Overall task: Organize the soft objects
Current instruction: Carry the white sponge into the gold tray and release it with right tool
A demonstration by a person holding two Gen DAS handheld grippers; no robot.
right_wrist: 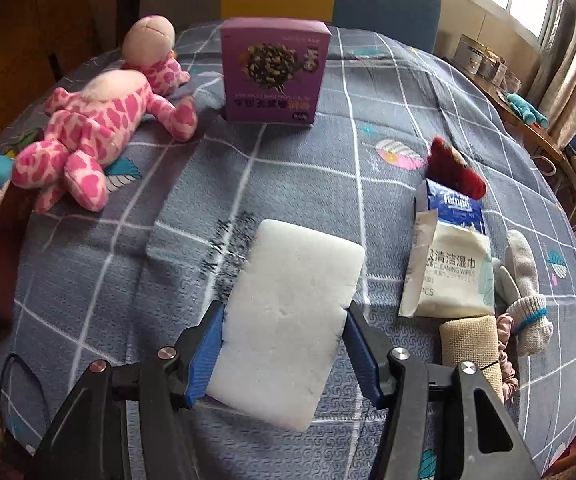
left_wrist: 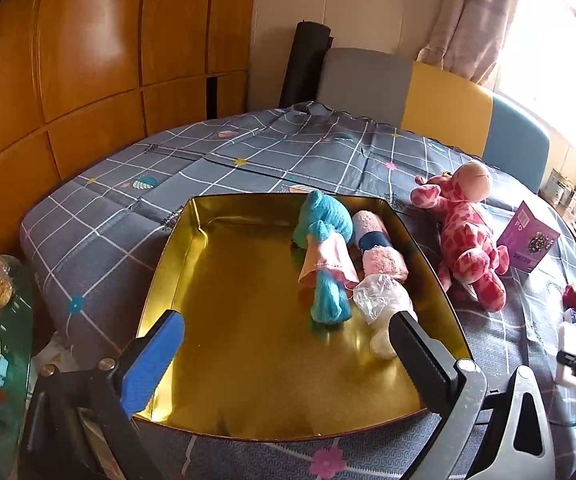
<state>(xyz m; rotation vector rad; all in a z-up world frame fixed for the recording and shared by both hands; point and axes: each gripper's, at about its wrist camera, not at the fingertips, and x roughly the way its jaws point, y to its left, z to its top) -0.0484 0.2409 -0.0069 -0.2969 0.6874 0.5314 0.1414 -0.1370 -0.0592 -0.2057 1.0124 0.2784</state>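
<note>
The right gripper (right_wrist: 284,354) is pinching the white rectangular foam sponge (right_wrist: 292,304) lengthwise, with the gold metal tray (left_wrist: 248,360) lying to the sponge's left; the left gripper (left_wrist: 284,344) is hanging spread wide over that tray.

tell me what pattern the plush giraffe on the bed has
Pink blotchy spots on paler pink, on the soft plush giraffe; clearest in the right wrist view.

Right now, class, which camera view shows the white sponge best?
The right wrist view: the white sponge fills its centre, clamped between the right hand-held gripper pads. The left wrist view shows only a blurred white scrap at its right edge, too unclear to identify.
</note>
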